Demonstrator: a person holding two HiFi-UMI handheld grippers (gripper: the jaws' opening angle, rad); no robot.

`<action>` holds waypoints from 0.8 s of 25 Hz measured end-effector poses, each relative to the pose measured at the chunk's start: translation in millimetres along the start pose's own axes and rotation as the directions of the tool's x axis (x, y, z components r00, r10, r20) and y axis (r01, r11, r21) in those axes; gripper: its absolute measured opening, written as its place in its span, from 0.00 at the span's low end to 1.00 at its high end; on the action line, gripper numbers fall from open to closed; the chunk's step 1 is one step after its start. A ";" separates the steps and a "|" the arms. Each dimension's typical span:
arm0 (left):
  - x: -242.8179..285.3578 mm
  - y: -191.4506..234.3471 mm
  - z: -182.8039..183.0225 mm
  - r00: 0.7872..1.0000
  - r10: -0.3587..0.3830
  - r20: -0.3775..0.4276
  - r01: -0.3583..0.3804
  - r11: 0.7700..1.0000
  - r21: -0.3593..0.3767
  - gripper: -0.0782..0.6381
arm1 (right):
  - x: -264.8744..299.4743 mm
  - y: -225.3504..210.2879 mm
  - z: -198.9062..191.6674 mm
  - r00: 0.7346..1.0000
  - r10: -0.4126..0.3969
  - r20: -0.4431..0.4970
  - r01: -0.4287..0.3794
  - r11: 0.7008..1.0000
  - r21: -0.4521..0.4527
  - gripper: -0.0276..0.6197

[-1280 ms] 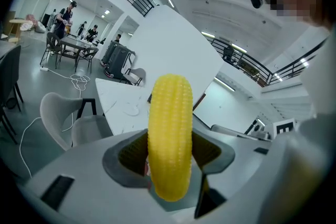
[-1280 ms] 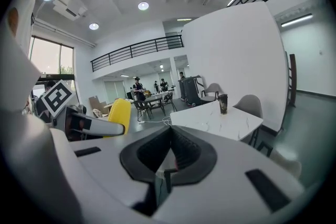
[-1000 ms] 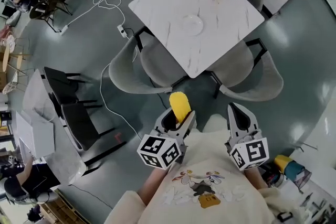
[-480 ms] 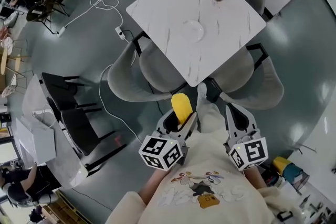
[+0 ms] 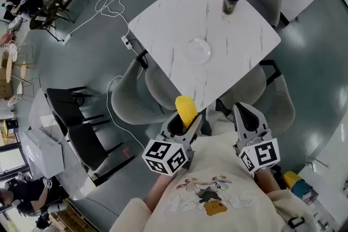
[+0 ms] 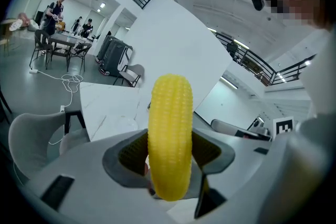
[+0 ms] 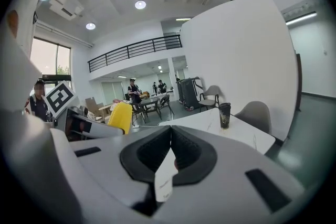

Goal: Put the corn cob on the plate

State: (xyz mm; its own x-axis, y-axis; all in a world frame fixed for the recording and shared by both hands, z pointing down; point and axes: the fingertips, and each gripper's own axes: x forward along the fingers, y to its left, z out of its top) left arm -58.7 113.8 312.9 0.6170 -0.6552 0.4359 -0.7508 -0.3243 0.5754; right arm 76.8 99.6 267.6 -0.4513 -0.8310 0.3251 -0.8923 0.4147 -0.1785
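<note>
A yellow corn cob [image 5: 186, 109] stands upright between the jaws of my left gripper [image 5: 184, 119], which is shut on it; the left gripper view shows the corn cob [image 6: 170, 139] filling the jaw gap of that gripper [image 6: 169, 155]. A clear plate [image 5: 197, 50] lies in the middle of the white marble table [image 5: 163, 24], well ahead of both grippers. My right gripper [image 5: 246, 117] is held beside the left one, shut with nothing in it [image 7: 169, 150]. The corn cob [image 7: 120, 117] also shows at the left of the right gripper view.
A dark lidded cup [image 5: 231, 0] stands near the table's far right corner and appears again as the cup [image 7: 224, 114]. Grey chairs [image 5: 130, 96] ring the table's near sides. A white cable [image 5: 111, 0] trails on the floor. Black chairs [image 5: 76, 117] stand at the left.
The table with the plate has come closer and lower in the head view as I move toward it. Both grippers keep their pose, the corn cob still held.
</note>
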 end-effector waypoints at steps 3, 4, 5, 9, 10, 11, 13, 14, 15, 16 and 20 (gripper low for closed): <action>22.9 0.9 14.5 1.000 0.017 0.003 -0.017 1.000 -0.003 0.46 | 17.8 -22.4 3.5 1.000 0.010 -0.009 -0.010 1.000 0.008 0.05; 29.7 0.8 17.7 1.000 0.022 0.000 -0.022 1.000 -0.007 0.46 | 22.0 -28.8 5.7 1.000 0.013 -0.011 -0.013 1.000 0.012 0.05; 36.2 0.6 20.3 1.000 0.027 -0.005 -0.027 1.000 -0.009 0.46 | 25.7 -34.6 8.4 1.000 0.015 -0.010 -0.015 1.000 0.016 0.05; 60.1 2.7 27.8 0.998 0.055 -0.021 -0.056 0.998 -0.007 0.46 | 42.3 -56.7 10.0 0.999 0.034 -0.015 -0.034 0.999 0.031 0.05; 65.8 4.7 30.3 0.998 0.066 -0.020 -0.067 0.998 -0.011 0.46 | 48.4 -62.4 8.3 0.999 0.043 -0.021 -0.043 0.998 0.035 0.05; 70.3 7.3 32.7 0.997 0.080 -0.017 -0.080 0.997 -0.016 0.46 | 54.6 -67.1 6.6 0.998 0.055 -0.029 -0.053 0.998 0.041 0.05; 76.9 12.0 34.7 0.994 0.105 -0.016 -0.106 0.994 -0.035 0.46 | 63.4 -74.1 4.3 0.996 0.072 -0.045 -0.070 0.996 0.052 0.05; 80.4 13.3 34.6 0.994 0.112 -0.017 -0.112 0.993 -0.045 0.46 | 66.1 -77.8 3.8 0.996 0.076 -0.053 -0.073 0.996 0.055 0.05; 84.1 14.3 34.7 0.993 0.116 -0.016 -0.117 0.992 -0.053 0.46 | 69.0 -81.2 3.7 0.995 0.079 -0.058 -0.076 0.996 0.054 0.05; 87.1 15.5 35.5 0.992 0.122 -0.014 -0.123 0.991 -0.060 0.46 | 72.3 -83.7 3.7 0.994 0.084 -0.063 -0.081 0.995 0.053 0.05; 91.1 21.5 43.8 0.988 0.152 0.001 -0.151 0.986 -0.069 0.46 | 86.6 -82.6 4.9 0.988 0.127 -0.086 -0.124 0.991 0.046 0.05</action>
State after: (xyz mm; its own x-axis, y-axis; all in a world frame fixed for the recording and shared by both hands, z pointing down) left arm -29.0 17.3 334.7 0.4957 -0.6975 0.5174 -0.8175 -0.1738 0.5490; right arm 111.5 -8.5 305.9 -0.5608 -0.7364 0.3785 -0.8280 0.4971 -0.2595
